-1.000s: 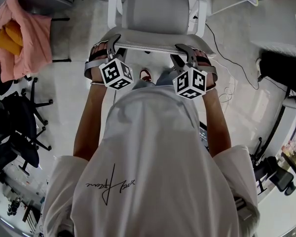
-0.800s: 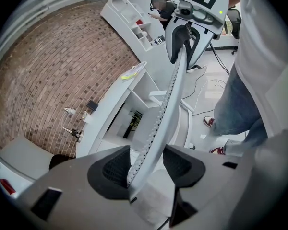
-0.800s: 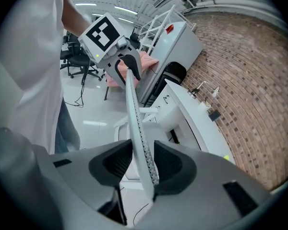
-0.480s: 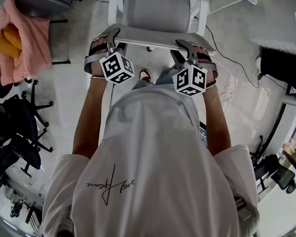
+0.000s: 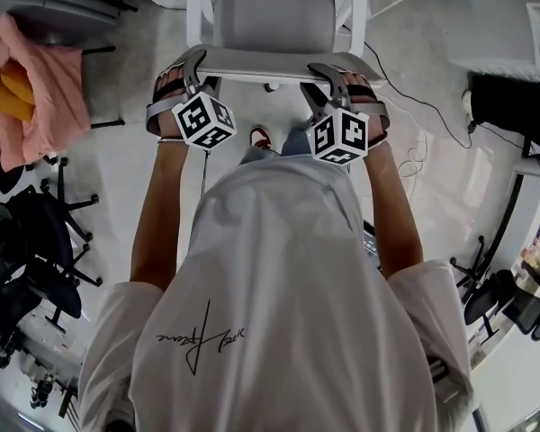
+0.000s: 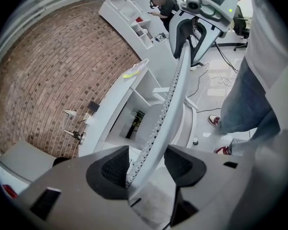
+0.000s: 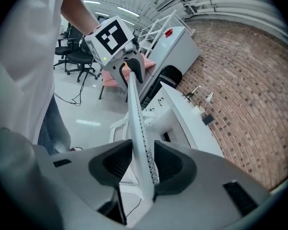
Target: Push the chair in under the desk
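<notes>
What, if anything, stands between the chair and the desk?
Nothing visible stands between the chair and the desk. The chair's base and the floor beneath it are hidden, so that part cannot be checked.

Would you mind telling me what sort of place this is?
Probably an office or lab workspace: a long white desk stands against a brick wall, and black swivel chairs are parked nearby.

Chair pale grey; wall red-brown brick; cloth pink over orange; shirt white with black script; shoes red and white; floor glossy pale grey.
</notes>
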A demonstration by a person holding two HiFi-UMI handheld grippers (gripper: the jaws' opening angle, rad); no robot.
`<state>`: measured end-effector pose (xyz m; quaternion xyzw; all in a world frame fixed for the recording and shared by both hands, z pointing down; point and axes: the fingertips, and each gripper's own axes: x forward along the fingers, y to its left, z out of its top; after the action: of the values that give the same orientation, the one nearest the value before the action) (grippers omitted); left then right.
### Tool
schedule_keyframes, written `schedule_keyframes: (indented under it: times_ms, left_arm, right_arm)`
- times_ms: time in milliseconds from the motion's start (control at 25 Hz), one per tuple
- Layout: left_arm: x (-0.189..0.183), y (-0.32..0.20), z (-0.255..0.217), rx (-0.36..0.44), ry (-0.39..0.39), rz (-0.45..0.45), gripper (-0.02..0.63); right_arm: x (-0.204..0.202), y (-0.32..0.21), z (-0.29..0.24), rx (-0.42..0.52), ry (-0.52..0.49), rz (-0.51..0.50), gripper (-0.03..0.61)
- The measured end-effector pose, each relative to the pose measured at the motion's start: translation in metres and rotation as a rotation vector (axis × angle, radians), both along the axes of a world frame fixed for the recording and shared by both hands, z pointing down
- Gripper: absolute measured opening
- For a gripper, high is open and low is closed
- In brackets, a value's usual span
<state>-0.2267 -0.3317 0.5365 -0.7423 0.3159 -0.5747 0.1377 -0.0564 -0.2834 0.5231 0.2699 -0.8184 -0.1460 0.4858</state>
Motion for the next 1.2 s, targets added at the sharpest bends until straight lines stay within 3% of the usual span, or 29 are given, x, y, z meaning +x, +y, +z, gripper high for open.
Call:
schedule_keyframes:
  times_ms: [520,1200]
  left_arm:
    - [-0.002,0.019,0.003,0.017,0.010,-0.007,0.225]
    - [0.000,0.040,-0.020,0.068,0.176,-0.102,0.229]
  right_arm:
    - [-0.003,0.019,0.006,-0.002,-0.001,0.030,0.160]
    - [-0.003,0.027,-0.004,-0.045,-0.068,0.129,0.163]
